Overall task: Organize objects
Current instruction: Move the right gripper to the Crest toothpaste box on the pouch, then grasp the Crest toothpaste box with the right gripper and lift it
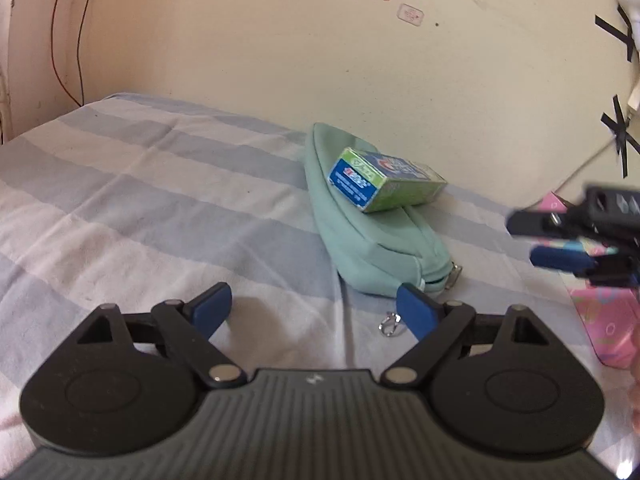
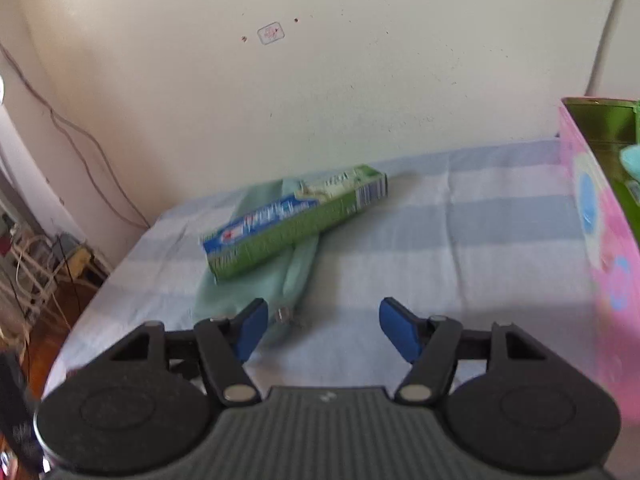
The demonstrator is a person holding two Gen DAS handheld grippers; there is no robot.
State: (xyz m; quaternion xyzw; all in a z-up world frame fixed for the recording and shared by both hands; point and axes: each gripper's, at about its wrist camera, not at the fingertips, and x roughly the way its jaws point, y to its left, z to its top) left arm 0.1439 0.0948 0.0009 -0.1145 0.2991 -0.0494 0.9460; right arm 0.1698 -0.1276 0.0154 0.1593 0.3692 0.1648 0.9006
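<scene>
Under both of your grippers lies a bed sheet (image 1: 140, 184) in pale blue and white stripes, creased, running back to a cream wall (image 1: 320, 48). On that wall you have small stickers, dark specks and, at the far right, black tape crosses (image 1: 618, 132). Thin cables (image 1: 68, 40) hang down the left corner; in the right wrist view a floor with tangled cords (image 2: 36, 264) shows past the sheet's left edge.

Your left gripper (image 1: 316, 312) is spread wide with nothing between its blue pads, low over the near sheet. Your right gripper (image 2: 322, 328) is likewise parted and holds nothing.

A mint pouch (image 1: 360, 240) lies mid-sheet, its zipper end toward you. A toothpaste box (image 1: 384, 182) rests on top of it, tilted across it. A pink box (image 2: 600, 240) stands at the right, open-topped with a green interior; its contents cannot be made out.
</scene>
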